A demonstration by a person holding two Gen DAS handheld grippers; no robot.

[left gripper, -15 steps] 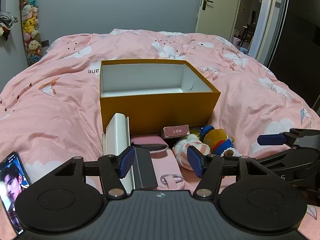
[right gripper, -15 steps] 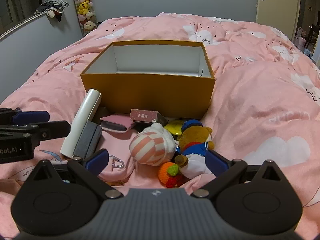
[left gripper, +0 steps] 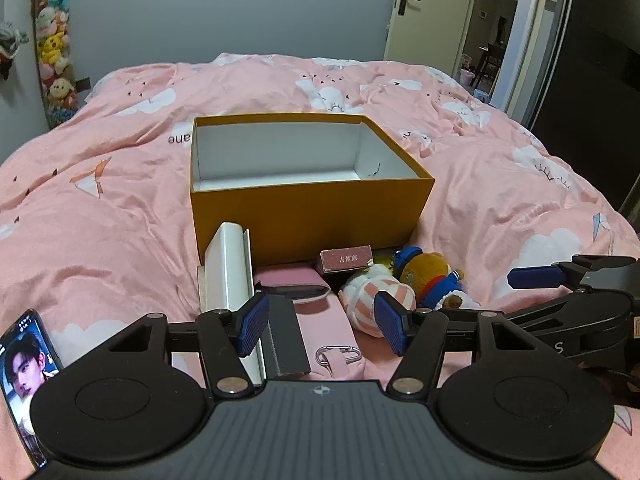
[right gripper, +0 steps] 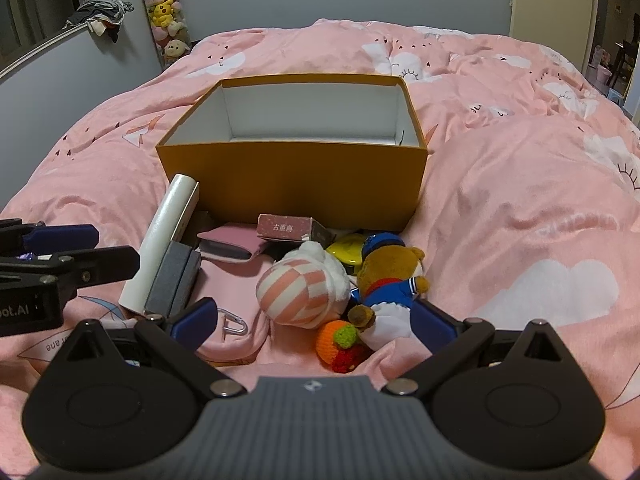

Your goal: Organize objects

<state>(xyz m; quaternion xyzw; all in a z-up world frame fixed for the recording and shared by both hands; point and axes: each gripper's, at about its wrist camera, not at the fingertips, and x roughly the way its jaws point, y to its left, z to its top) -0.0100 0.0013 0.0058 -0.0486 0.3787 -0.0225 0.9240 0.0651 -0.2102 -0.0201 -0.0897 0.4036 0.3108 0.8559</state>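
Observation:
An empty orange box with a white inside stands on the pink bed. In front of it lie a white case, a dark grey block, a pink pouch, a small maroon box, a striped plush, a bear plush, a yellow thing and a knitted orange fruit. My left gripper is open above the pouch. My right gripper is open wide around the plushes.
A phone with a lit screen lies on the bed at the left. A metal carabiner sits on pink cloth near me. A tall holder of plush toys stands by the far wall. A door is at the back right.
Both grippers have risen and drawn back a little, so the box and the objects sit slightly lower in both views. Nothing on the bed has moved.

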